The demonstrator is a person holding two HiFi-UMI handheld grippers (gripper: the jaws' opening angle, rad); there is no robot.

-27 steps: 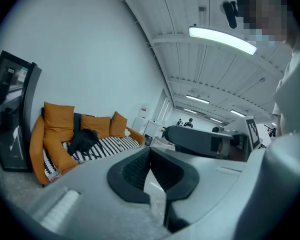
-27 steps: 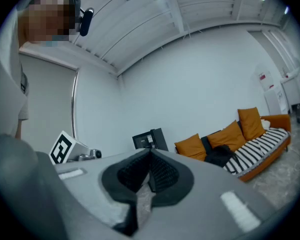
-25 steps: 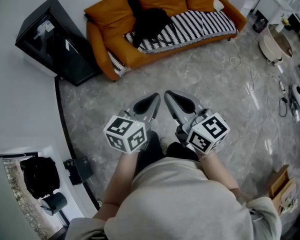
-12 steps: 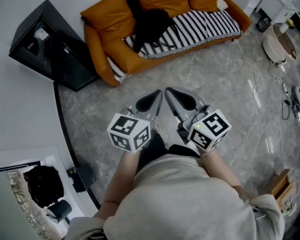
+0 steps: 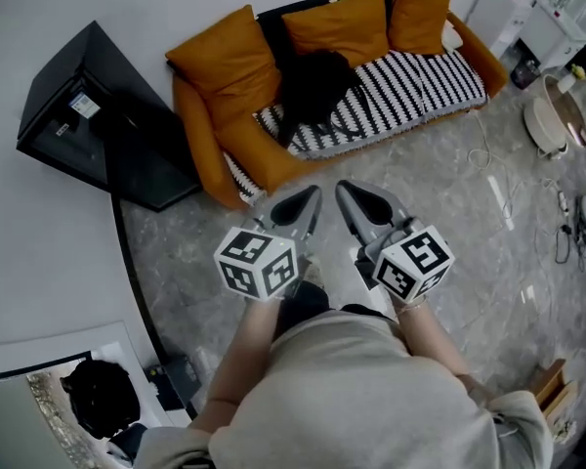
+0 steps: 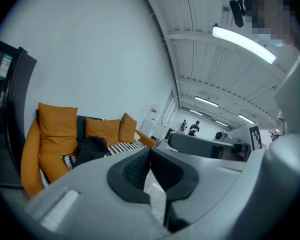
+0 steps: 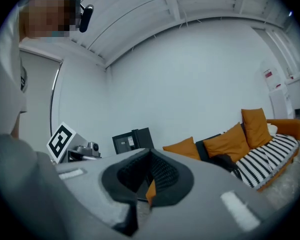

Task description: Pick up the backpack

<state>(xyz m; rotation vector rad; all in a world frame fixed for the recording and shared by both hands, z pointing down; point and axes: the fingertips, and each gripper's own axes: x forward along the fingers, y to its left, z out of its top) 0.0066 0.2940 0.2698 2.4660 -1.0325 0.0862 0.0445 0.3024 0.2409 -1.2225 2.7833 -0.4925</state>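
A black backpack (image 5: 317, 84) lies slumped on the striped seat of an orange sofa (image 5: 225, 154) against the far wall. It also shows in the left gripper view, the backpack (image 6: 90, 149) beside the orange cushions, and in the right gripper view, the backpack (image 7: 225, 161) small at the right. My left gripper (image 5: 310, 195) and right gripper (image 5: 348, 193) are held side by side over the grey floor, a stretch short of the sofa, both pointing at it. Each has its jaws shut with nothing between them.
A black cabinet (image 5: 98, 115) stands left of the sofa. Cables (image 5: 498, 169) trail over the marble floor at the right, near a round white appliance (image 5: 547, 115). A cardboard box (image 5: 552, 379) sits at the lower right, and a dark bag (image 5: 98, 399) at the lower left.
Both grippers have travelled together toward the sofa; the sofa and backpack now sit lower and closer in the head view. The jaws have stayed shut.
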